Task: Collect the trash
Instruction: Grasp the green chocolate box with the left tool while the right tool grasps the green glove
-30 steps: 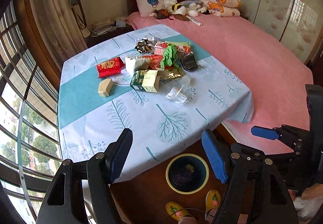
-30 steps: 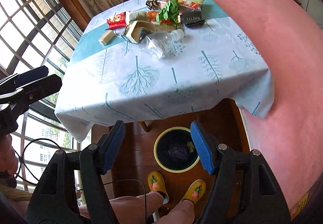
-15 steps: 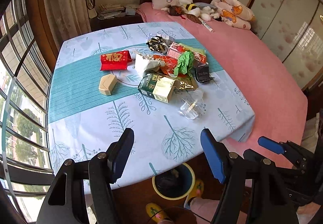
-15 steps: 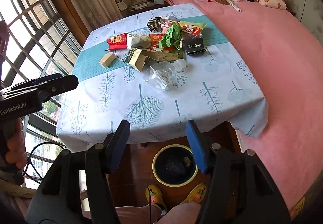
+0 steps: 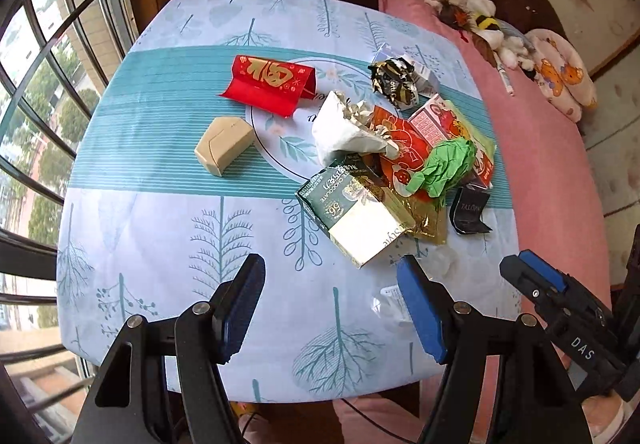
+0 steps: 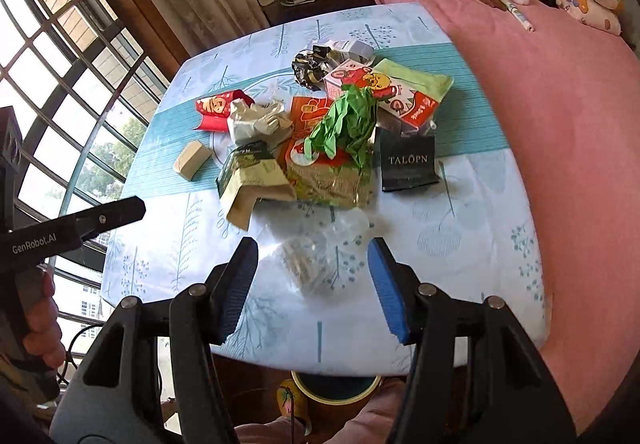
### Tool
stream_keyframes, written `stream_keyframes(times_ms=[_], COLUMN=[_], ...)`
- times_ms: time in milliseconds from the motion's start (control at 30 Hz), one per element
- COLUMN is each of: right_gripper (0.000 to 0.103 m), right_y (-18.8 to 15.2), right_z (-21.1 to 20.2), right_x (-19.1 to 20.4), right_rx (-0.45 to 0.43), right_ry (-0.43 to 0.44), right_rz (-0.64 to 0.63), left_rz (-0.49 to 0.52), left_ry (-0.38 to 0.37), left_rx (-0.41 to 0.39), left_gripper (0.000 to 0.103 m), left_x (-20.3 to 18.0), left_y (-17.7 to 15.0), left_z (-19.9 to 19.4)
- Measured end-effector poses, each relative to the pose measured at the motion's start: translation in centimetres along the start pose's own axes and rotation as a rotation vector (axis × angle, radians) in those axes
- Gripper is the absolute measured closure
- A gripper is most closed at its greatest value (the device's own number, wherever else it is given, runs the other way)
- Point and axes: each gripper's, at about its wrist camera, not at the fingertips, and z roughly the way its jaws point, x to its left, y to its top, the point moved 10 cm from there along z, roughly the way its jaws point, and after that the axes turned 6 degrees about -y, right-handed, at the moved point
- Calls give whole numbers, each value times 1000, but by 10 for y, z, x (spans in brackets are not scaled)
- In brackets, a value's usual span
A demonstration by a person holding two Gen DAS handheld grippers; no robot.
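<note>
Trash lies heaped mid-table: a red packet point(image 5: 272, 84), a beige box point(image 5: 224, 144), a crumpled white bag point(image 5: 344, 132), a dark green chocolate box point(image 5: 352, 212), green crumpled film point(image 5: 444, 164) and a black TALOPN box point(image 6: 408, 162). A crushed clear plastic bottle point(image 6: 316, 256) lies nearer the front edge. My right gripper point(image 6: 312, 284) hangs open over it; the bottle shows between its fingers, and the pads do not touch it. My left gripper point(image 5: 332, 304) is open and empty above bare cloth, with the bottle point(image 5: 394, 302) half hidden behind its right finger.
The tablecloth point(image 5: 160, 252) hangs over the table's front edge. A yellow-rimmed bin point(image 6: 336, 388) stands on the floor below it, by the person's slippered feet. A pink bed point(image 6: 560, 104) runs along the right, windows along the left.
Both grippers have moved forward from above the floor bin to above the table's front part. The bin has left the left wrist view. The right jaws have narrowed slightly.
</note>
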Motion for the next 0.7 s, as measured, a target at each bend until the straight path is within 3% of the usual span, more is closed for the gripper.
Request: stream_keyframes(times_ms=[167,300,533,700], right_gripper=[49,49,49,49], right_y=[54,79,92,96], right_z=[56,97,146,161], right_x=[-27,-30,-22,-22], right_rx=[68,120,197,213], right_ry=[66,128,153,168], right_rz=[-18,-23,-60,-68], left_rz=[-165,-253,-357,-372], left_ry=[17,42,57,95], left_rx=[60,64,87,113], left_gripper=[33,33,33,33], left_x=[-7,-7,-1,-2], left_y=[11,19,21,18], left_z=[48,72,96,113])
